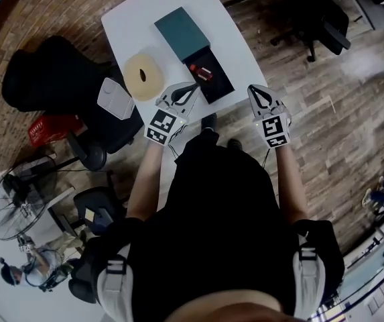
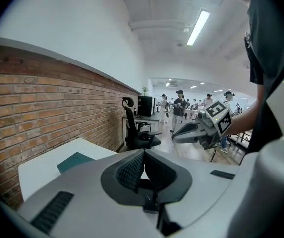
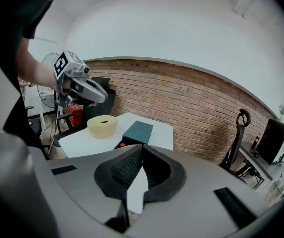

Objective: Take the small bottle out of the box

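Approach stage. Hovering mid-frame: left gripper [image 1: 194, 86] and right gripper [image 1: 254, 88], both pressed together, empty. Lying in box [image 1: 220, 83], upper centre: small bottle [image 1: 202, 72]. Next, probably: spreading jaws, lowering over bottle.

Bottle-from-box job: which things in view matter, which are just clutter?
Job:
- small red bottle
- open black box
- left gripper, right gripper, both shut and empty

Lying about:
- teal lid
- beige tape roll
- white square container

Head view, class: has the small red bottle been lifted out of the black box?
No, the small red bottle lies inside the open black box.
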A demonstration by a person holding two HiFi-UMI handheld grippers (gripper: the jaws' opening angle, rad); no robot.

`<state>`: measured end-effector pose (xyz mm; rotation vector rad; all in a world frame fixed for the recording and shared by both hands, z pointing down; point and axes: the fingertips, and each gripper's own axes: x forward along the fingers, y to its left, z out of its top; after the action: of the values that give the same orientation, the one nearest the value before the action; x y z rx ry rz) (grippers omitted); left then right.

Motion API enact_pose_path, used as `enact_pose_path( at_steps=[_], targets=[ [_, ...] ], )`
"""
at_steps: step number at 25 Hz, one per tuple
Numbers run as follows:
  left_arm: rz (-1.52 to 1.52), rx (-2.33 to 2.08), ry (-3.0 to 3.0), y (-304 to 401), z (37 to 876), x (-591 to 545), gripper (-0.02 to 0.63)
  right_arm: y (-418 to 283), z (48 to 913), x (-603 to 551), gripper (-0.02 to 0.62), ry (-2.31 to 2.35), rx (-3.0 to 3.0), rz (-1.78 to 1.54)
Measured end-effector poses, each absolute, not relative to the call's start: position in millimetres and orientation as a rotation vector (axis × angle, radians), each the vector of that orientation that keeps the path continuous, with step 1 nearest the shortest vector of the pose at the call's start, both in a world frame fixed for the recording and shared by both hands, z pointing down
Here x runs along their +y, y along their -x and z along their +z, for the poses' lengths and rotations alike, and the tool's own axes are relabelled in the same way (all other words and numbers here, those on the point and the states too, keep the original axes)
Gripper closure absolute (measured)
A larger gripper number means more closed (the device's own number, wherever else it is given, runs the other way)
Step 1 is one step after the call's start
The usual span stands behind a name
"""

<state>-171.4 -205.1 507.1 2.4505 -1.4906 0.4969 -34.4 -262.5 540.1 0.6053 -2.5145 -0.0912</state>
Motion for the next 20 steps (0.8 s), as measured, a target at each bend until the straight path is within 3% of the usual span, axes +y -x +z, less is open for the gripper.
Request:
enact_pose_path(
  at_steps=[20],
  targets=[
    [0.712,-1.164,-2.559,202,588,-252,0.586,49,559,-280,0.598,-0.784,-2.407,-0.03]
  ],
)
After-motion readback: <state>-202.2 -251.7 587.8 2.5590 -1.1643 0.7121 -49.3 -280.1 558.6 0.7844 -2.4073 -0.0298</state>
